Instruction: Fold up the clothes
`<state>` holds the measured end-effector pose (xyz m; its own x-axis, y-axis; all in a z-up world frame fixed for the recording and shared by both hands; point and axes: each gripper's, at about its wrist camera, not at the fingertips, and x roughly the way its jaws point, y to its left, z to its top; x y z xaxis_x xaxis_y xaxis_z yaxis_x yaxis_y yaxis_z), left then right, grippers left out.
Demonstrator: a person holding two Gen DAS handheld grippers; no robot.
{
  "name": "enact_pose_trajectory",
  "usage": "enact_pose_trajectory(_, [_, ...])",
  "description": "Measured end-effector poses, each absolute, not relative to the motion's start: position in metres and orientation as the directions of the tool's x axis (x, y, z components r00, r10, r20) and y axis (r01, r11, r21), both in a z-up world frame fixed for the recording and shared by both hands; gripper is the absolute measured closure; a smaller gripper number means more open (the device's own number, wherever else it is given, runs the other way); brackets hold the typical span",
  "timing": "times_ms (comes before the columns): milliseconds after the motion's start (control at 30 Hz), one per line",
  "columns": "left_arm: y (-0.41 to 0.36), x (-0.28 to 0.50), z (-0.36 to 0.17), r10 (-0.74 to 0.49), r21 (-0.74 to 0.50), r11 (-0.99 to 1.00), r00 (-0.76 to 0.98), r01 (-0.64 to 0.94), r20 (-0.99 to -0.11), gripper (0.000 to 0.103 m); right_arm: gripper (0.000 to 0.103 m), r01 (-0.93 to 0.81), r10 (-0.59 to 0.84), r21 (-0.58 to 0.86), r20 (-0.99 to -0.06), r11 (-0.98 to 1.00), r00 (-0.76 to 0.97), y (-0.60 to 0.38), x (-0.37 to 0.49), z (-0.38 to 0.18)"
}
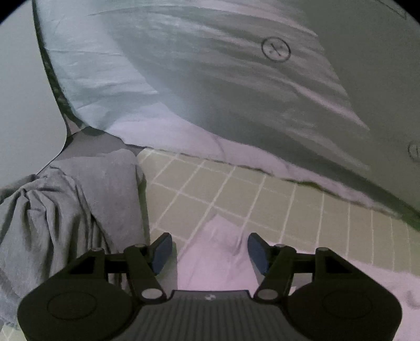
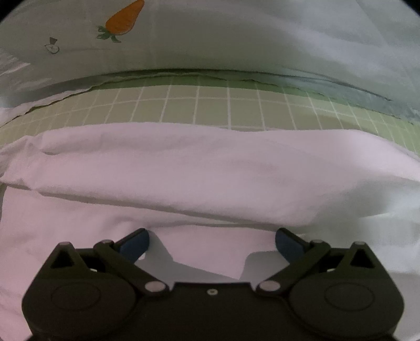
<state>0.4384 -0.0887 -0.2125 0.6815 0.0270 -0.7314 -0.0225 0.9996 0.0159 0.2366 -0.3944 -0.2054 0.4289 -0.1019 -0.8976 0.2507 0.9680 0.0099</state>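
Green gridded bedding (image 2: 210,105) carries a white garment (image 2: 204,168) whose folded roll runs left to right across the right wrist frame's middle, directly ahead of the right gripper (image 2: 212,245), jaws spread wide and empty; the left gripper (image 1: 210,251), likewise parted, points at its corner beside a grey garment (image 1: 65,209) at lower left

No readable text, circled cross mark (image 1: 276,49) printed on pale bedding (image 1: 183,65), orange carrot motif (image 2: 123,22) on bedding

Close wrist views, perhaps sharing grid sheet (image 1: 231,194)
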Motion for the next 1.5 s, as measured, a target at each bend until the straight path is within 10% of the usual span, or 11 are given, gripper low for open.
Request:
enact_pose_trajectory(333, [-0.091,0.369,-0.173,-0.107,-0.092,0.994,0.751,0.061,-0.651,0.013,0.000,0.251,-0.101,0.013,-0.895,0.968,0.435,-0.394,0.236,-0.205])
enact_pose_trajectory(933, [-0.119,0.355,-0.205,-0.319,-0.176,0.937,0.527,0.303,-0.788,0.013,0.000,0.255,-0.114,0.008,-0.880,0.967,0.461,-0.391,0.231,-0.206])
enact_pose_trajectory(1500, [-0.157,0.424,-0.232,-0.093,0.080,0.973,0.687,0.215,-0.721,0.008,0.000,0.235,-0.104,0.013,-0.872,0.972,0.478,-0.404,0.247,-0.212])
